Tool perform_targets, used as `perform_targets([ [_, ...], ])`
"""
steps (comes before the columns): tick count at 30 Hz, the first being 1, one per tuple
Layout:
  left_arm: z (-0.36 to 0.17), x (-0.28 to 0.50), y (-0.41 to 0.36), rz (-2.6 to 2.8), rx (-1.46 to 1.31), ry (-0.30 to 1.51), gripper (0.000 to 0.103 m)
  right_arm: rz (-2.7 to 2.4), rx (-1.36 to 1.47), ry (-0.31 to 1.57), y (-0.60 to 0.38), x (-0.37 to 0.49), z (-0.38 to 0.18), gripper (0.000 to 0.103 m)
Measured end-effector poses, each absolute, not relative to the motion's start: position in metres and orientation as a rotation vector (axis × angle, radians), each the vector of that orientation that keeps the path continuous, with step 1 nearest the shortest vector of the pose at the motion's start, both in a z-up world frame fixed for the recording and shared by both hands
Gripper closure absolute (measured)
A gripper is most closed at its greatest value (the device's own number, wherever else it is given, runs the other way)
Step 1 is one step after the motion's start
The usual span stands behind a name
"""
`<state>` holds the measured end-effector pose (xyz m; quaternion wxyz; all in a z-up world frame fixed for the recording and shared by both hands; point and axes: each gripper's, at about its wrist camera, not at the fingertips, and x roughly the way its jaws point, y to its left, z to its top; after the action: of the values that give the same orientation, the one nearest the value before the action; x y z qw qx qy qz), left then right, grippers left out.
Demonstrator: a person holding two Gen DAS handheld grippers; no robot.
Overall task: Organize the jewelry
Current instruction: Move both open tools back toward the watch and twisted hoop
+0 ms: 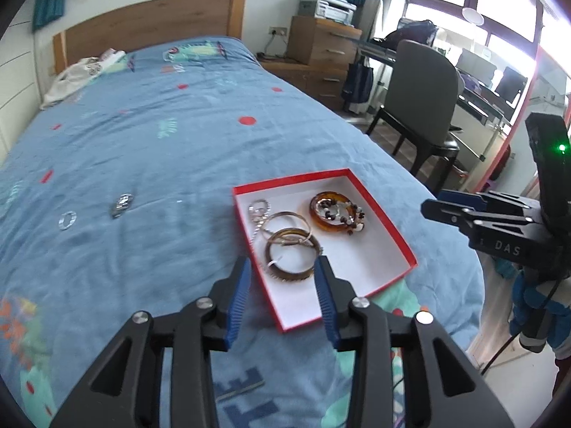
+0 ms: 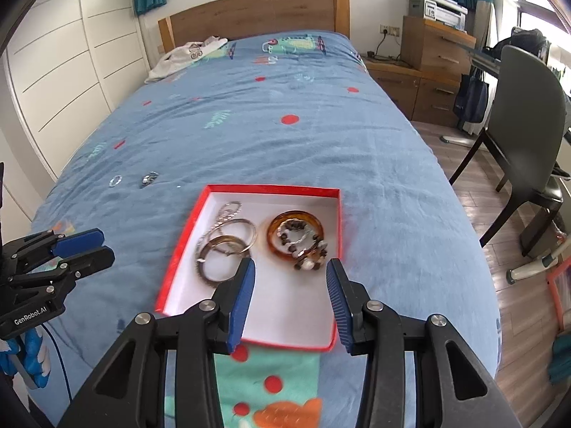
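A shallow red box (image 1: pixel 392 228) (image 2: pixel 185 235) with a white inside lies on the blue bedspread. In it are an amber bangle with a beaded bracelet on it (image 1: pixel 335 211) (image 2: pixel 296 235), a dark bangle (image 1: pixel 291 258) (image 2: pixel 214 260), thin metal hoops (image 1: pixel 285 223) (image 2: pixel 242 232) and a silver chain (image 1: pixel 258 210) (image 2: pixel 225 214). A silver ring (image 1: pixel 67 219) (image 2: pixel 115 180) and a silver piece (image 1: pixel 121 205) (image 2: pixel 149 179) lie on the bed left of the box. My left gripper (image 1: pixel 282 274) is open and empty above the box's near left part. My right gripper (image 2: pixel 289 278) is open and empty above the box's near edge.
The bed (image 2: pixel 285 135) has a wooden headboard (image 2: pixel 257 14) and crumpled clothing (image 2: pixel 185 55) near it. A grey chair (image 2: pixel 528 121), wooden drawers (image 2: pixel 435 67) and a desk stand to the right. White wardrobe doors (image 2: pixel 71 71) line the left wall.
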<state>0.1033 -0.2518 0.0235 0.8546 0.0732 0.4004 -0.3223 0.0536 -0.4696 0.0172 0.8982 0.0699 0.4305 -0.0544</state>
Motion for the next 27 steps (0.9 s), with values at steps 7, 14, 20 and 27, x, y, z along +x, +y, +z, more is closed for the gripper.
perform_targets([
  [7,0.042,0.077,-0.207,-0.616,0.148,0.786,0.061,-0.083,0.114,0.869,-0.433,0.034,0.035,0.060],
  [14,0.044,0.076,-0.163,-0.557,0.116,0.781,0.061,-0.042,0.083,0.862,-0.396,0.037,0.042,0.060],
  [20,0.039,0.082,-0.130,-0.474,0.116,0.778,0.061,0.001,0.062,0.858,-0.366,0.049,0.046,0.060],
  [27,0.030,0.097,-0.096,-0.385,0.109,0.784,0.061,0.045,0.031,0.880,-0.335,0.067,0.043,0.060],
])
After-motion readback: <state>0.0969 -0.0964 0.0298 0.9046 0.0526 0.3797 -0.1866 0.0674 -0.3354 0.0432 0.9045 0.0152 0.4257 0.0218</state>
